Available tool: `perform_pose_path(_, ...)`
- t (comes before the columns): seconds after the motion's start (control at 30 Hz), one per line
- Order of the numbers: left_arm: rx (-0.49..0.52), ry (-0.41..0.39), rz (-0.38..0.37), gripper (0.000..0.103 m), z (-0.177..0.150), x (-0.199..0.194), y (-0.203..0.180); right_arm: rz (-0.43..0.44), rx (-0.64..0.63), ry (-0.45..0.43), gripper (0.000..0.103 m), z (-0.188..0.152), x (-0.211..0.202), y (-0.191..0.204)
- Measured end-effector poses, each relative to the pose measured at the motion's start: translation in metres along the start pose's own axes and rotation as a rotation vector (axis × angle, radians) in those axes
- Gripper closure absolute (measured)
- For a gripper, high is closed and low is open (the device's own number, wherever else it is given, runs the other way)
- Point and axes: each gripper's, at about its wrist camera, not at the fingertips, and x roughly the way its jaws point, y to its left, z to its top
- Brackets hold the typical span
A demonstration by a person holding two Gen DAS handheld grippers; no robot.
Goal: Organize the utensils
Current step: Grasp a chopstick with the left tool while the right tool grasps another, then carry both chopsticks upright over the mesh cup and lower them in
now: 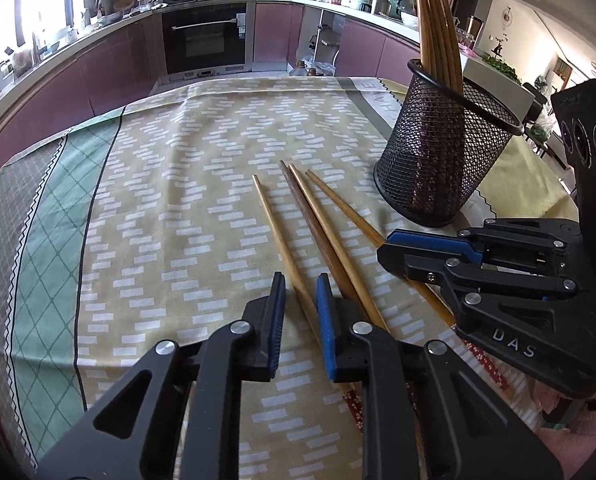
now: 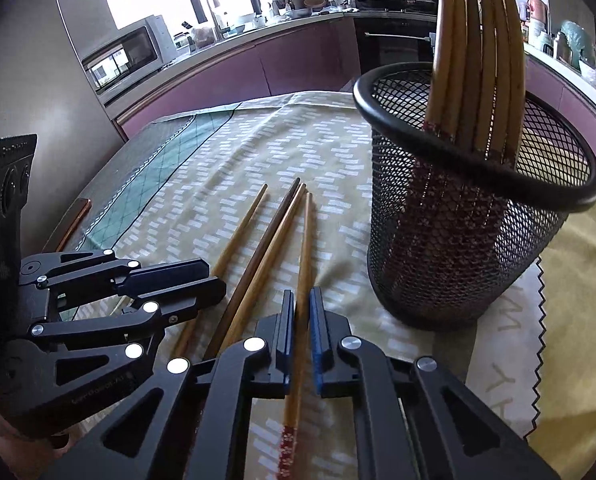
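Several wooden chopsticks lie side by side on the patterned tablecloth (image 1: 169, 208). My left gripper (image 1: 301, 312) straddles the leftmost chopstick (image 1: 273, 224); its blue pads stand narrowly apart with small gaps on either side of the stick. In the right wrist view the left gripper (image 2: 215, 278) lies low over that chopstick (image 2: 237, 236). My right gripper (image 2: 301, 312) is shut on the rightmost chopstick (image 2: 306, 240), whose red patterned end shows below the pads. The left wrist view shows the right gripper (image 1: 384, 254) over that stick (image 1: 338, 200). A black mesh holder (image 1: 446, 152) (image 2: 458, 240) holds several upright chopsticks (image 2: 478, 60).
Two more chopsticks, one dark (image 2: 273, 232) and one light (image 2: 287, 220), lie between the two I straddle. A yellow cloth (image 2: 578, 280) lies right of the holder. The table's wooden rim (image 2: 73, 220) is at the left. Kitchen counters and an oven (image 1: 205, 40) stand beyond the table.
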Motion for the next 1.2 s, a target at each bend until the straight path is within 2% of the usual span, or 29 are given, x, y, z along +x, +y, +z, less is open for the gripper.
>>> perform_pose_path(0.17,-0.039,-0.002,-0.013,0.094,0.000,-0.001,0.004,0.022,0.023,-0.008,0.097,-0.002,-0.006,-0.007)
perform_pose_path(0.8,-0.047,-0.058,-0.055,0.095,-0.005,-0.032,0.001,0.090,0.002,-0.087,0.097,-0.005,-0.045,-0.003)
perform_pose_path(1.2,-0.030,-0.118,-0.178,0.095,0.003,-0.071,-0.005,0.131,0.004,-0.186,0.097,-0.001,-0.085,-0.009)
